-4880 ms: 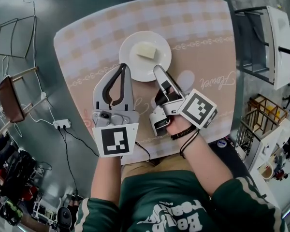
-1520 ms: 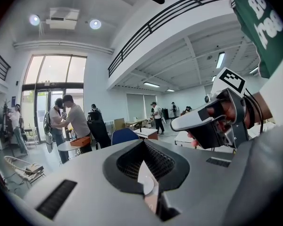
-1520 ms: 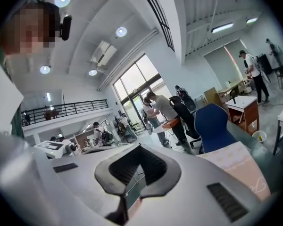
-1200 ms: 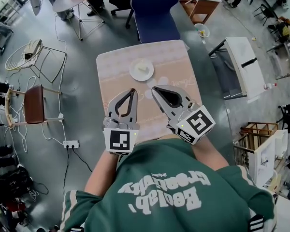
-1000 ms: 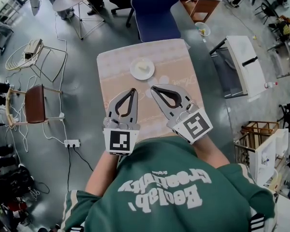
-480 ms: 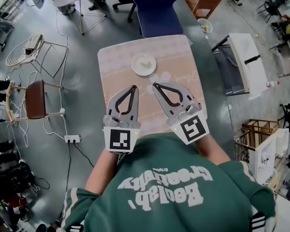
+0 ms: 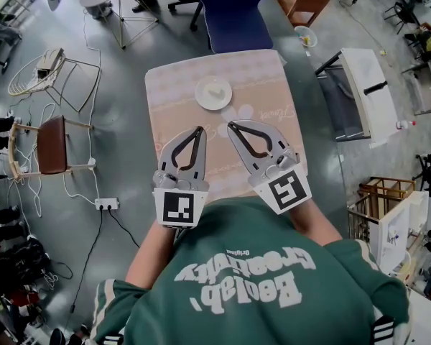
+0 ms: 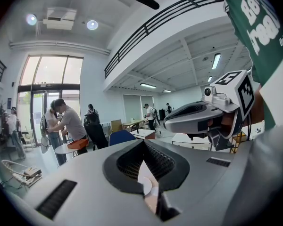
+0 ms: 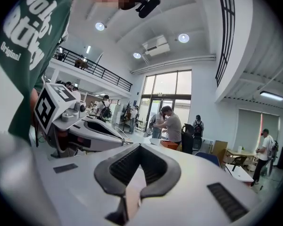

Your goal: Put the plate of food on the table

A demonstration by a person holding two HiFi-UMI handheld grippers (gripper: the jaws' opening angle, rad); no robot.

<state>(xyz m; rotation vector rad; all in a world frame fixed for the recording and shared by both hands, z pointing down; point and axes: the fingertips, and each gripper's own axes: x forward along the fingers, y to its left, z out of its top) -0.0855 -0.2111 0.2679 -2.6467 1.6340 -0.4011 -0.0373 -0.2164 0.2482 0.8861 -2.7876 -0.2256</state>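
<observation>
Plate: the white plate (image 7: 213, 93) rests on the surface (image 7: 171, 95), toward its 12 o'clock edge, well apart from both tongs.
Food: a pale piece of food (image 7: 216, 90) lies on the plate.
Left tongs (image 7: 200, 130): jaws closed together, nothing held; positioned over the 6 o'clock part of the surface.
Right tongs (image 7: 231, 126): jaws closed together, nothing held; just beside the left tongs, at their 3 o'clock.
Chair: a blue chair (image 7: 233, 13) stands at 12 o'clock beyond the surface.
</observation>
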